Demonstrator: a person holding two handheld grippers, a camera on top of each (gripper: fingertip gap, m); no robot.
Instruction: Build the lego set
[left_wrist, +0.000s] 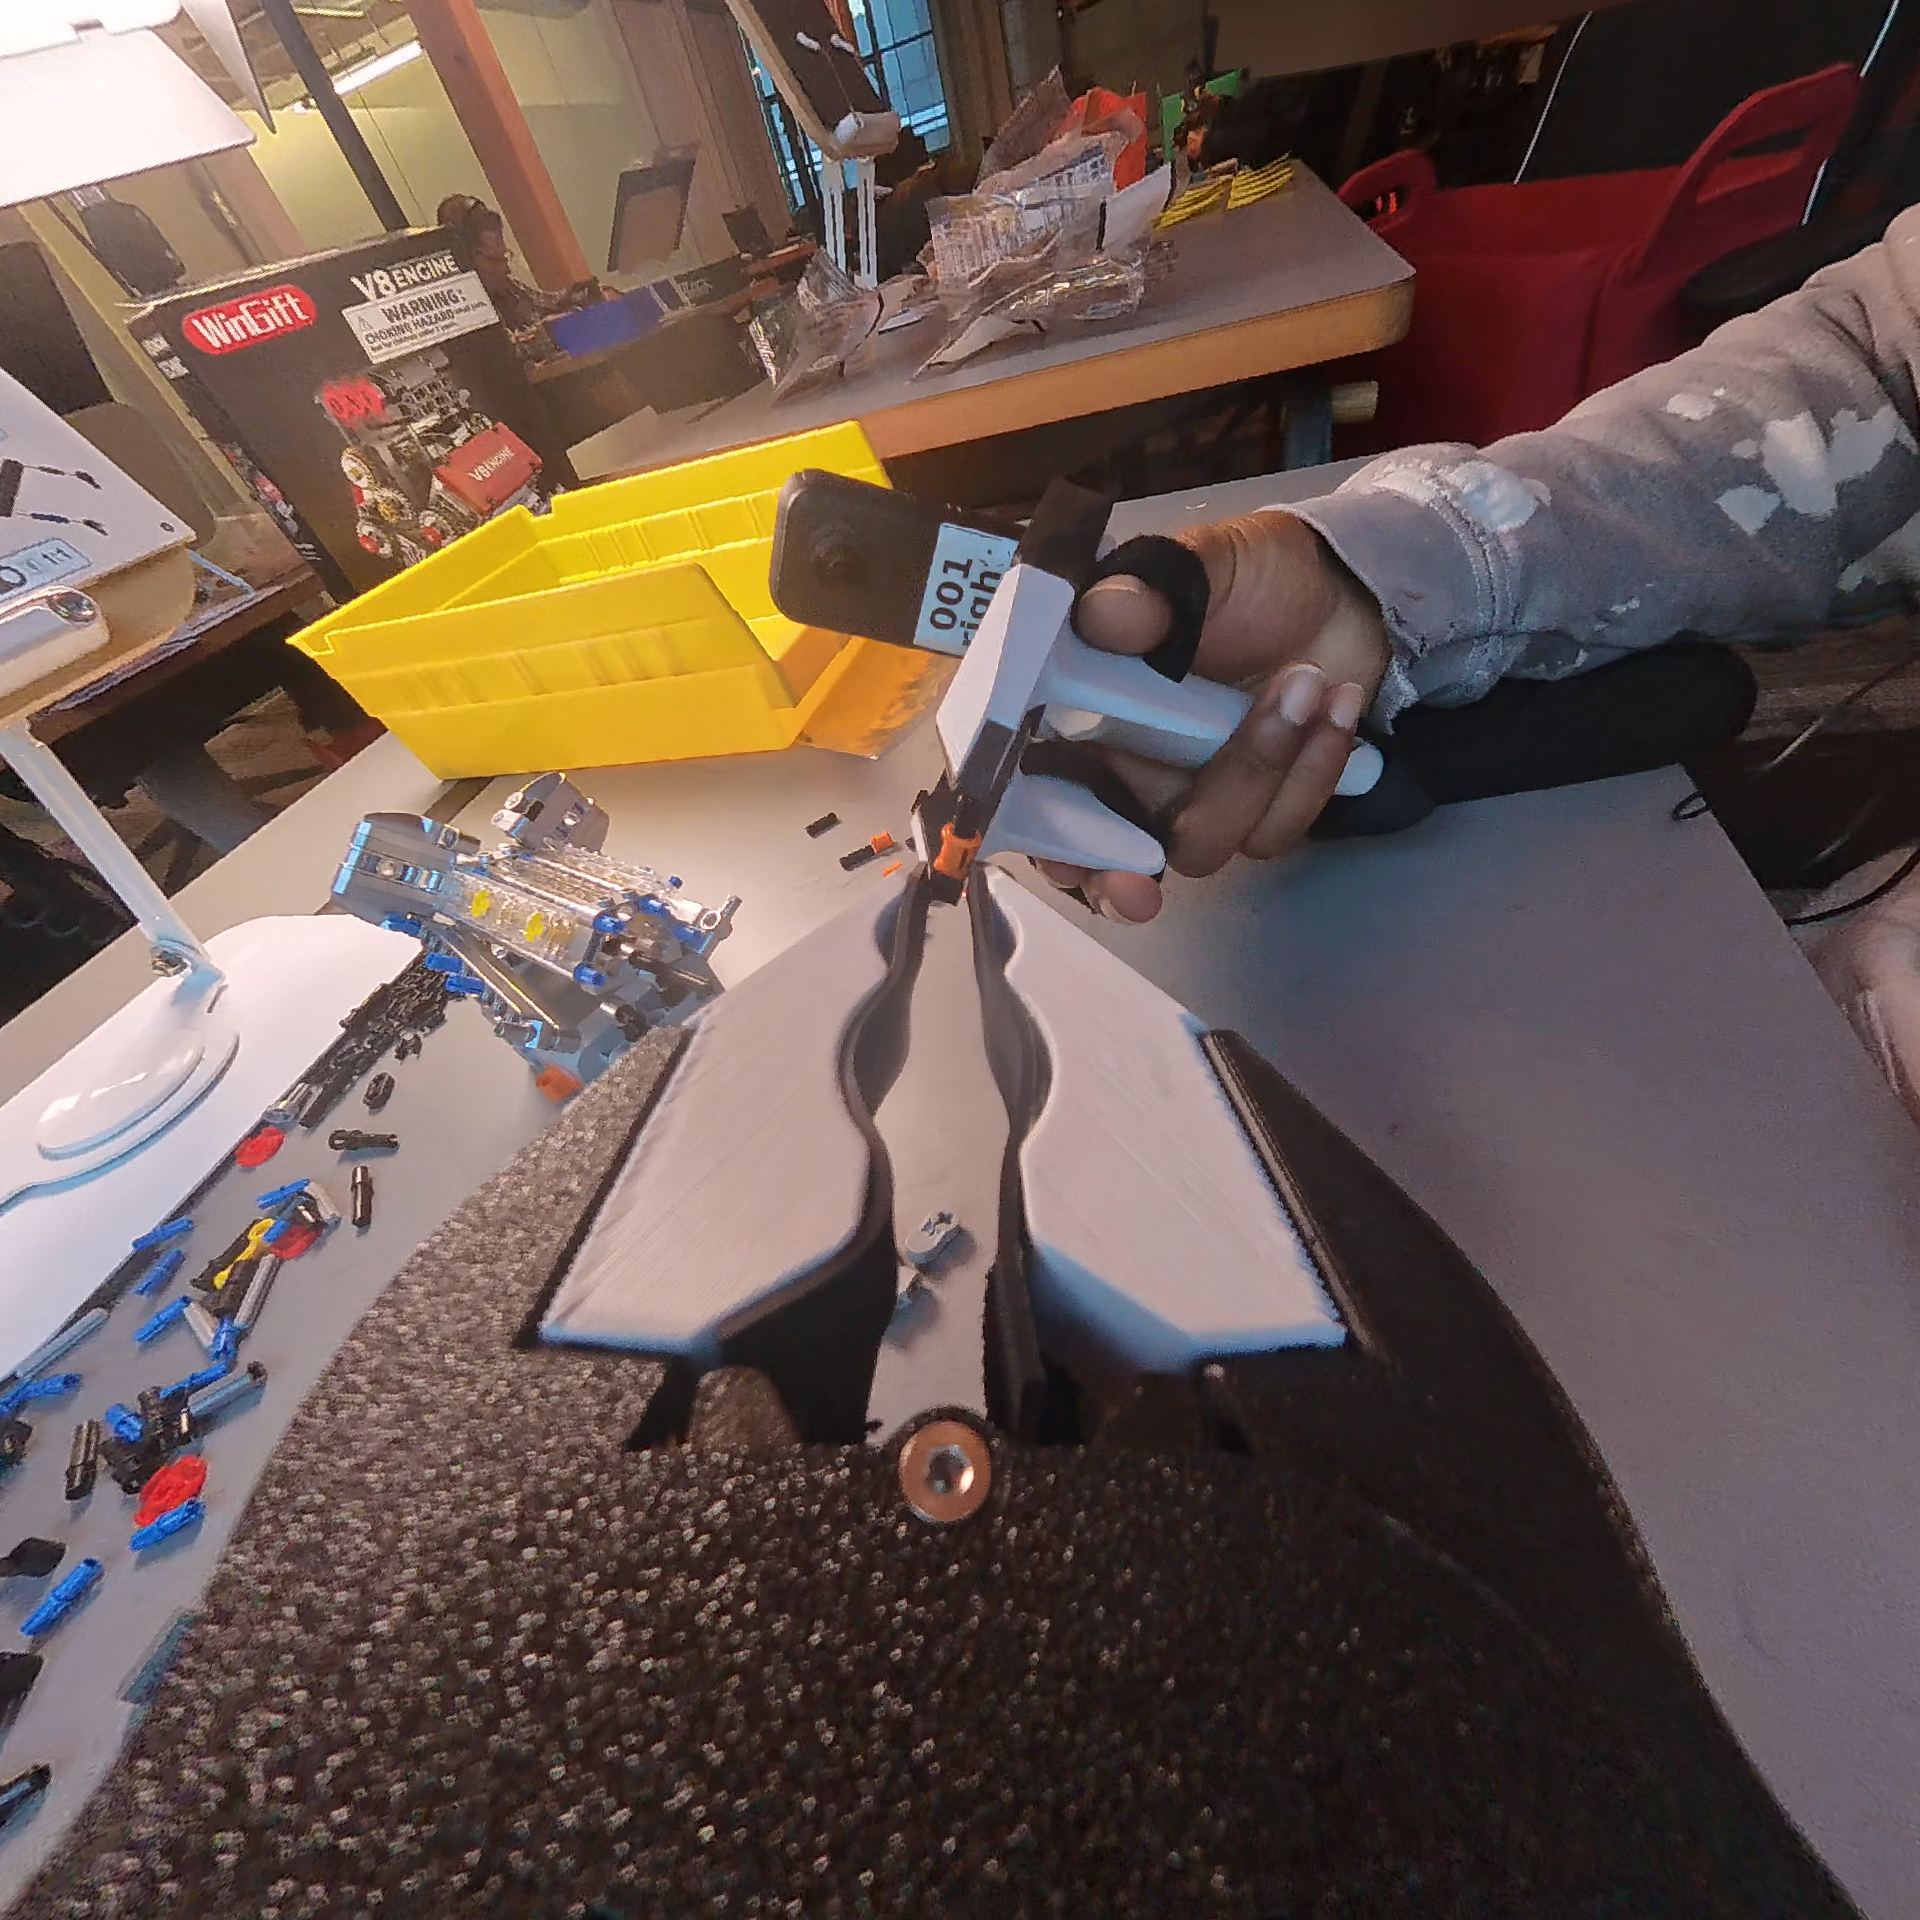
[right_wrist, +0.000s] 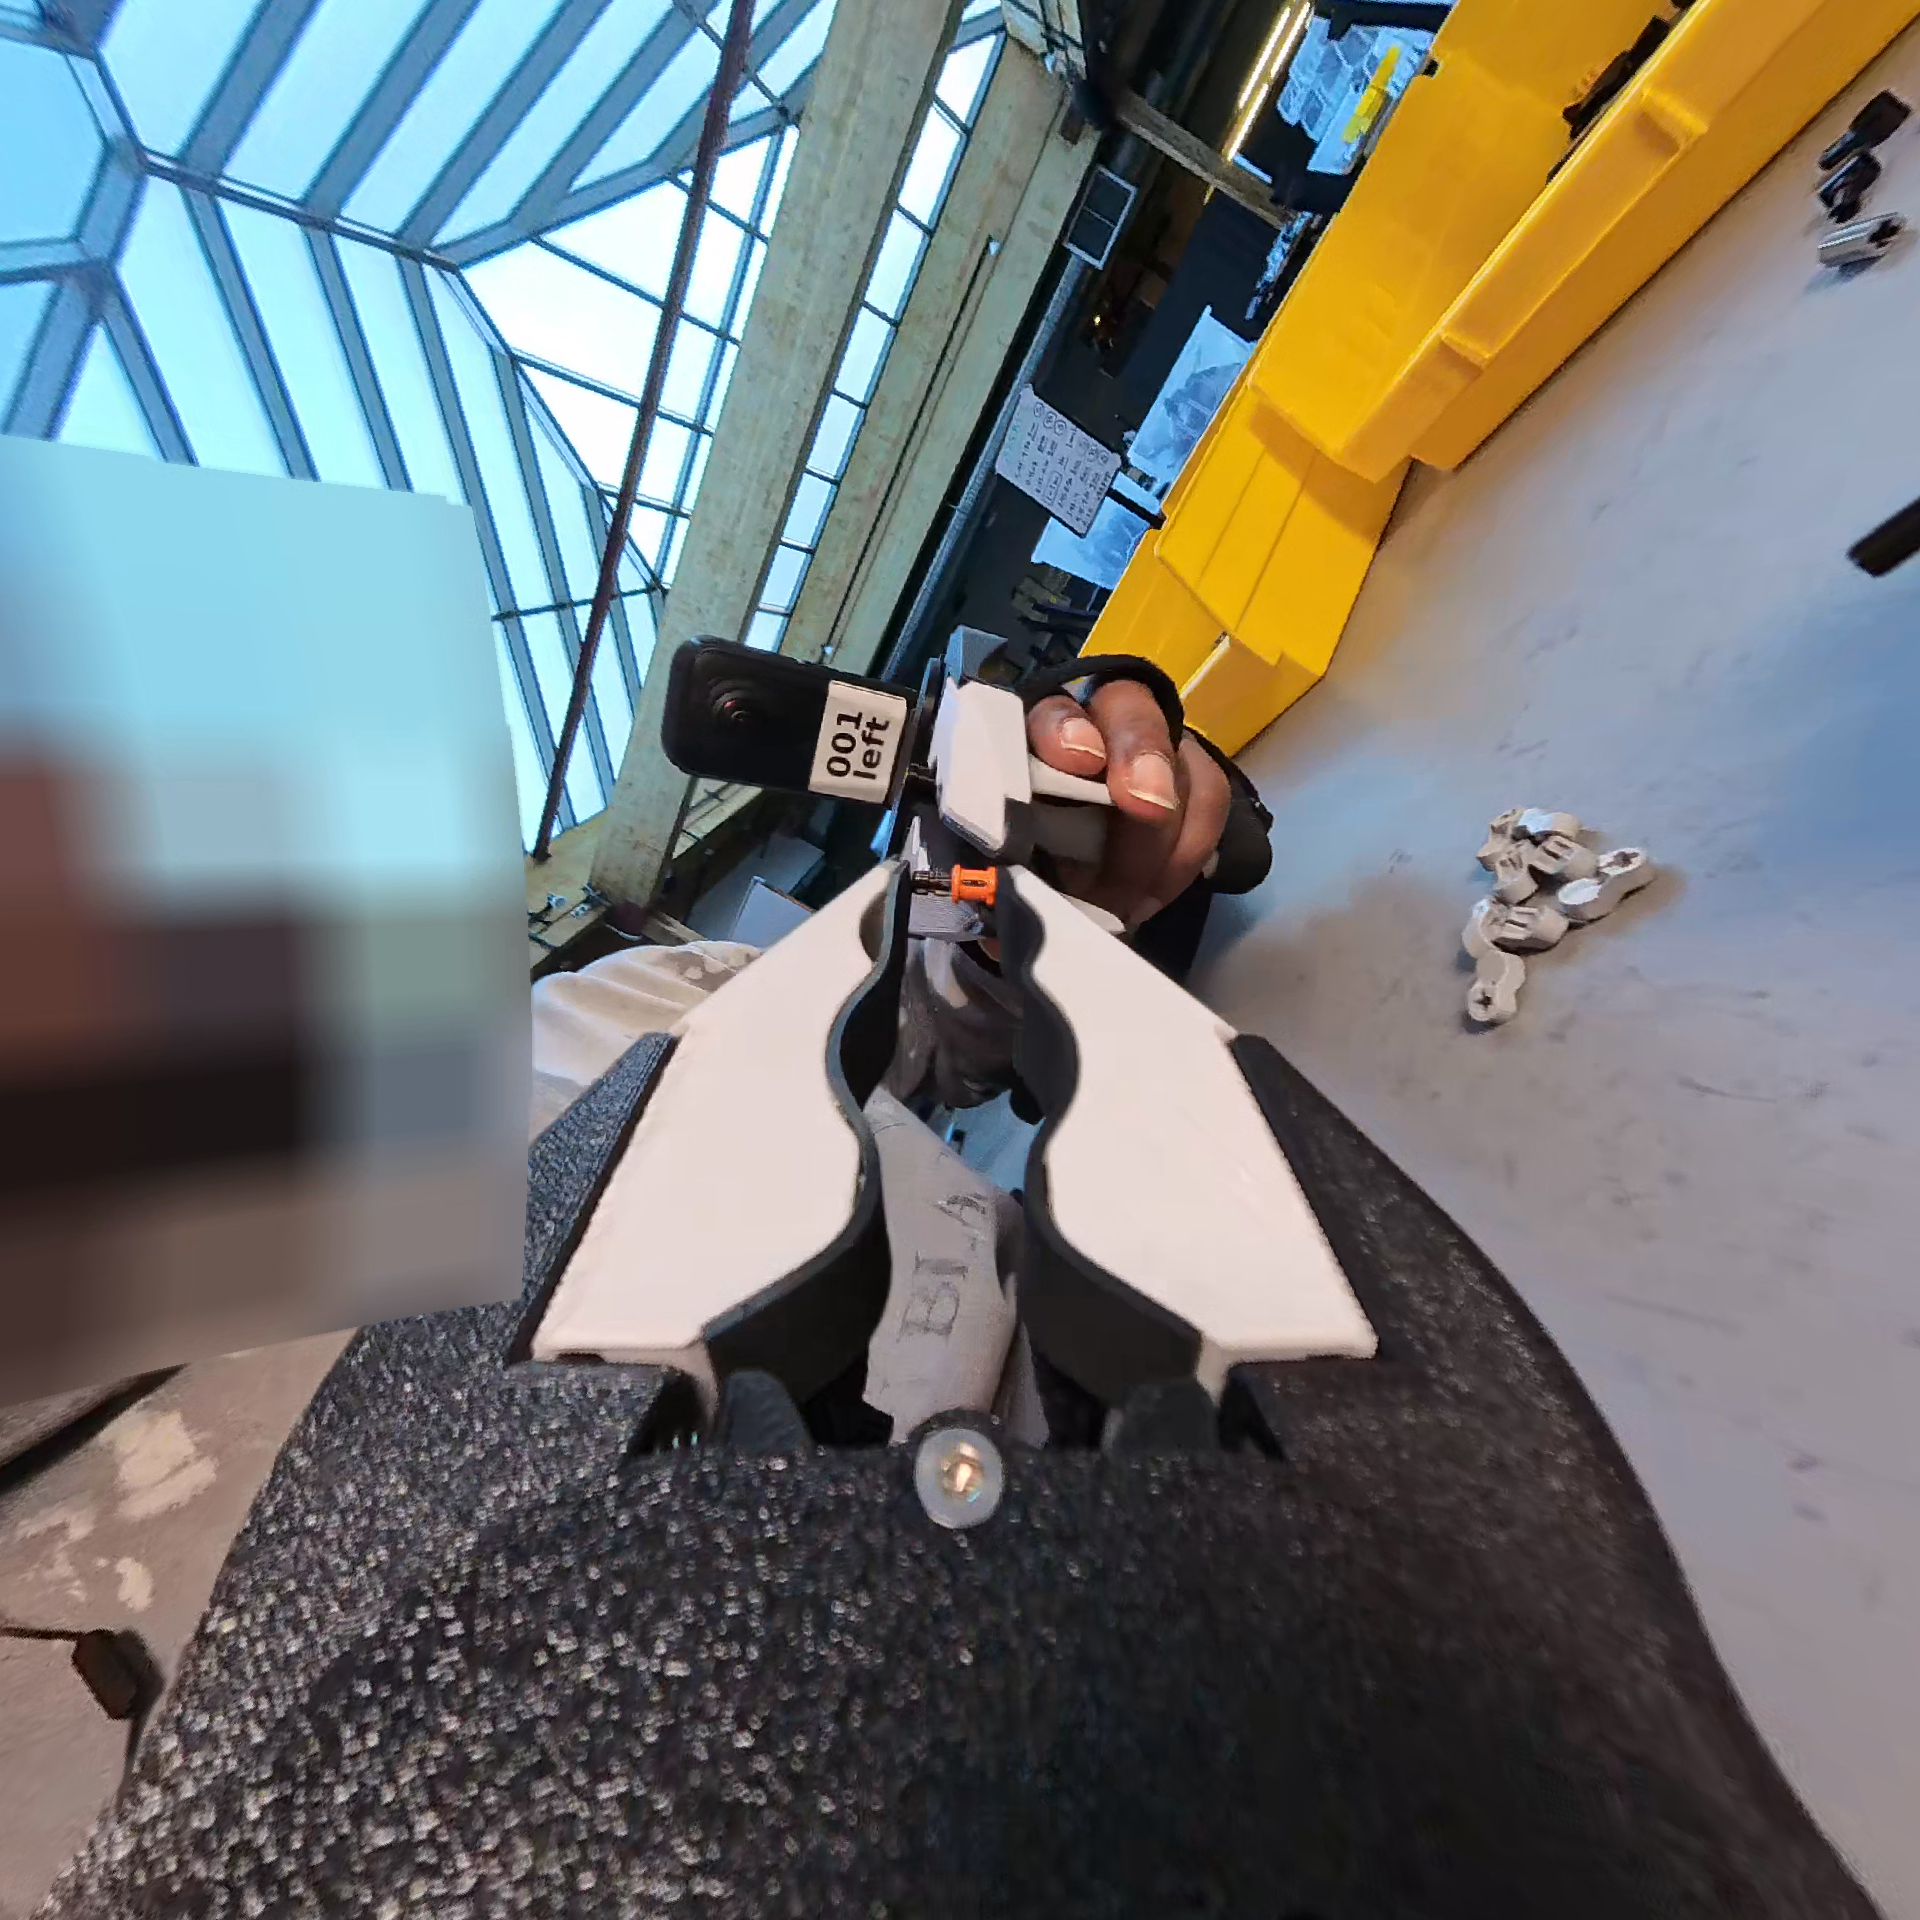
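A pale grey counter (left_wrist: 1455, 1143) carries a yellow bin (left_wrist: 582, 644) at its far side, a blue-and-grey brick model (left_wrist: 540, 925) near it, and a white lamp base (left_wrist: 125, 1049) at the left. Small blue, black and red pieces (left_wrist: 187, 1340) lie scattered about (a few grey connectors (right_wrist: 1548, 894) sit clustered apart).

table (left_wrist: 1507, 1091) free on right; bin (left_wrist: 582, 644), model (left_wrist: 540, 925), loose bits (left_wrist: 197, 1340) block left.

Glossy yellow plastic bin (left_wrist: 582, 644), matt grey scuffed tabletop (left_wrist: 1455, 1091), smooth white plastic gripper fingers (left_wrist: 727, 1164), rough speckled black housing (left_wrist: 831, 1662)
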